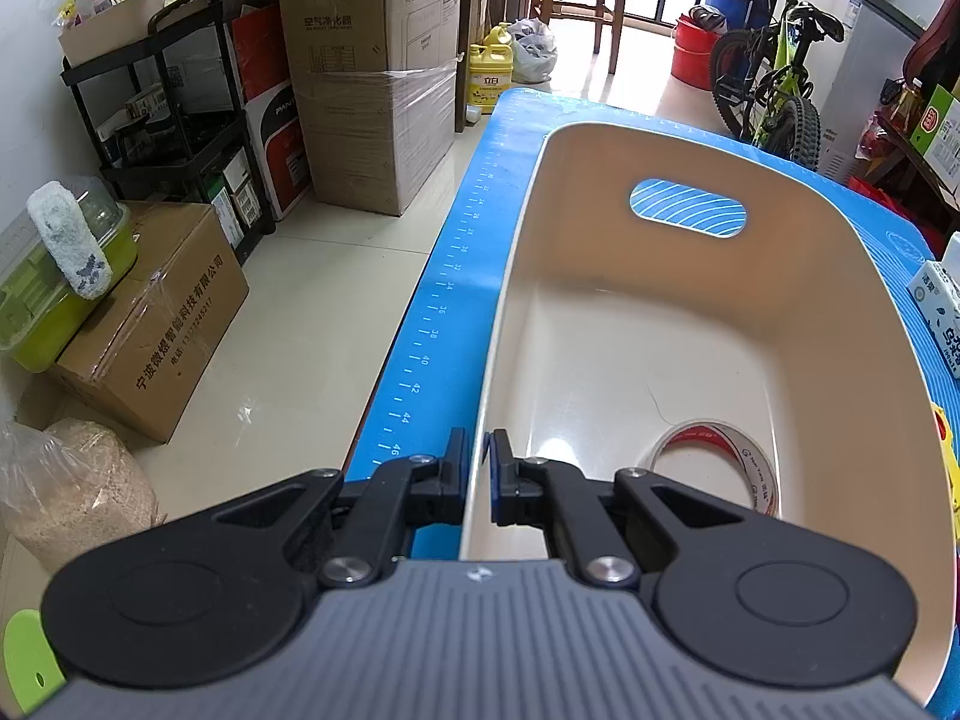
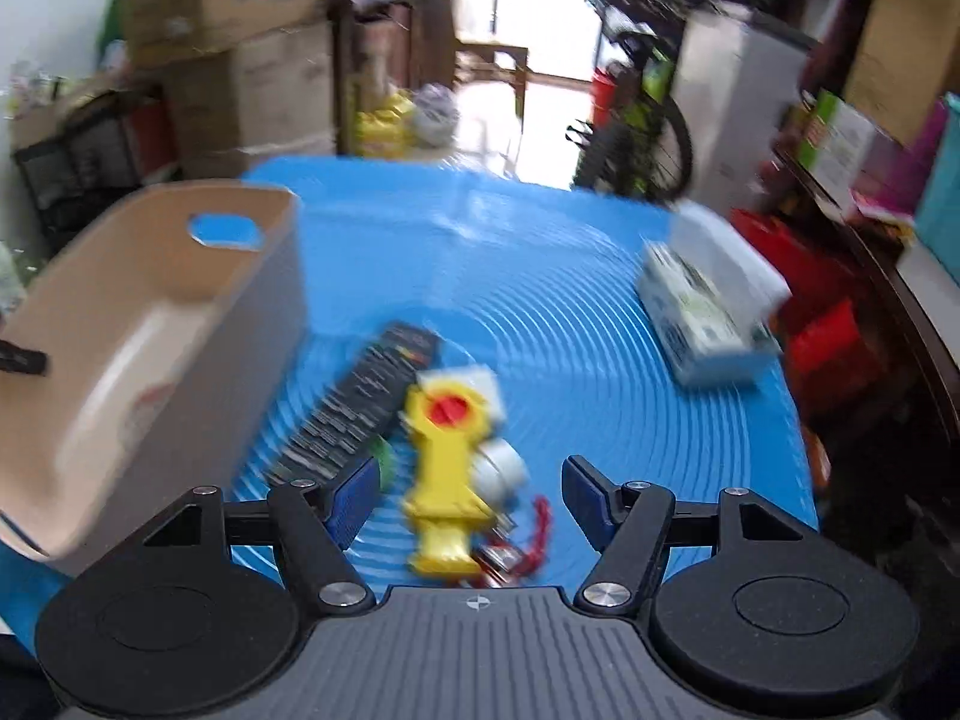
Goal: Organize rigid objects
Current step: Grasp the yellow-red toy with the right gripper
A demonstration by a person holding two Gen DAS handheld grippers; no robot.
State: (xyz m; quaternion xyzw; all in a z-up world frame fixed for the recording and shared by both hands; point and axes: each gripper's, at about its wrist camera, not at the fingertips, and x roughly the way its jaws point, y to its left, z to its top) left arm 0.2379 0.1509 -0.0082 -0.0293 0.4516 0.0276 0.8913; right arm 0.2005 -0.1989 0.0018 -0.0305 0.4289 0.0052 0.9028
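The left gripper pinched the bin wall; the right gripper hung wide over the yellow toy on the worktop. Its fingers risked snagging the remote alongside.

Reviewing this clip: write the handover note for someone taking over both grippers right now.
Left gripper: shut on the near rim of the beige bin, steadying it.
Right gripper: open, empty, above the yellow toy.
Done: tape roll lies in the bin.
Left on the blue mat: yellow toy, black remote beside it, a white piece and a red item (blurred, unclear), and the white box to the right.
Next, probably: grasp the toy and move it to the bin.
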